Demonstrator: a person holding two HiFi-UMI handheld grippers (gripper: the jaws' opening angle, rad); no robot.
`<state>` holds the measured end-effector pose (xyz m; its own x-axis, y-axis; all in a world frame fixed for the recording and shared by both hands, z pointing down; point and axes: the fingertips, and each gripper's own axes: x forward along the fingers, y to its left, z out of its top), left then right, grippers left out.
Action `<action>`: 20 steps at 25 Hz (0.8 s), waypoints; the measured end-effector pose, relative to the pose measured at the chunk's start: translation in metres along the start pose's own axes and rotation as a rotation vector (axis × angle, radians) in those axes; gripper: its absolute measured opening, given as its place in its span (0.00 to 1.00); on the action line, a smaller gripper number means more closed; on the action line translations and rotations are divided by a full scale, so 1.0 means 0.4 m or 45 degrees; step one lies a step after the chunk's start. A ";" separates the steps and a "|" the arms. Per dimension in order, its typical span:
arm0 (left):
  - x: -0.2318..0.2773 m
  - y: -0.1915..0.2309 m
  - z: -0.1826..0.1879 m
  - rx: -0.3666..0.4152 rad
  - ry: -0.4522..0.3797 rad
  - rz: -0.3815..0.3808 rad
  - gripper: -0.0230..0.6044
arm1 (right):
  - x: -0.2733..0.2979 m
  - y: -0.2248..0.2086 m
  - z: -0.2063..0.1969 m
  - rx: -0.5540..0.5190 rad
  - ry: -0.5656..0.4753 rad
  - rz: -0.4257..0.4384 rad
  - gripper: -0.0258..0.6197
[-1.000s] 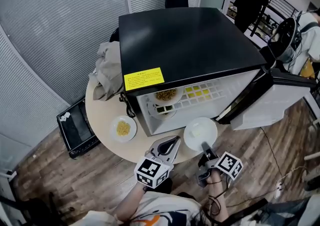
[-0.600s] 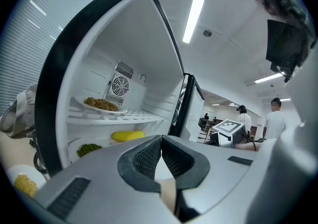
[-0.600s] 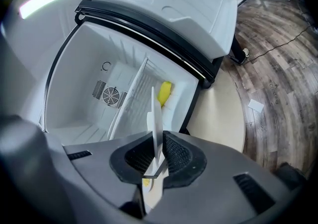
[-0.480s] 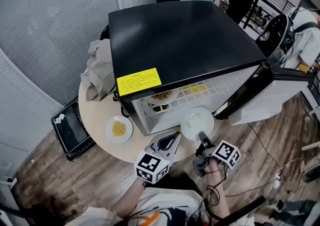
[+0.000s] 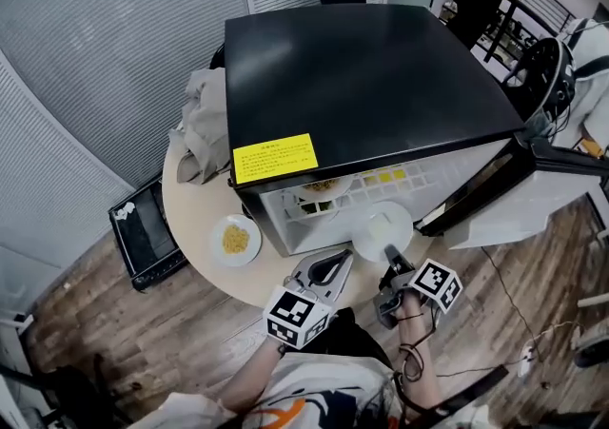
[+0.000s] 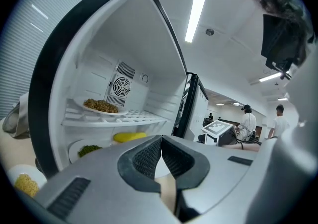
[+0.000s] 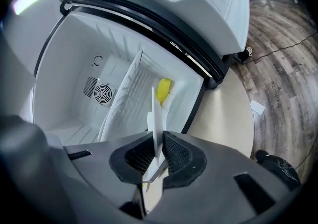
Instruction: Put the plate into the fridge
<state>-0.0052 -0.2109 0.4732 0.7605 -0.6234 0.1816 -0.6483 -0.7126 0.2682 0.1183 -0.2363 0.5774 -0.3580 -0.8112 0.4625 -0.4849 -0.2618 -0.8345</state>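
Most of the fridge [image 5: 362,75] interior is hidden under its top in head view. The door [image 5: 514,213] is cut off at the right edge. The label [image 5: 275,158] print is too small to be read. The plate [image 7: 155,118] is seen edge-on in right gripper view, so its contents can't be told.

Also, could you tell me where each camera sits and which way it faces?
Head view: on the person's head, looking steeply down at the fridge; left tool, right tool and forearms show.
Left gripper view: on the left tool, facing into the fridge; its shut jaws show.
Right gripper view: on the right tool, rolled sideways, facing the fridge; its jaws clamp the plate.
Shared: both gripper views show the fridge's fan.
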 end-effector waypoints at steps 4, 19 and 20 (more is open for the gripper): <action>0.013 0.016 0.016 -0.001 -0.020 0.061 0.05 | 0.038 -0.007 0.010 -0.016 0.062 -0.006 0.10; 0.003 0.071 0.021 -0.015 -0.008 0.293 0.05 | 0.157 -0.077 0.050 -0.186 0.149 -0.135 0.09; 0.004 0.070 0.020 -0.015 -0.005 0.298 0.05 | 0.165 -0.076 0.051 -0.204 0.152 -0.137 0.09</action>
<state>-0.0224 -0.2343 0.4734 0.5895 -0.7723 0.2367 -0.8063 -0.5448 0.2304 0.1257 -0.2927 0.6270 -0.3848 -0.7127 0.5865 -0.6423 -0.2495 -0.7247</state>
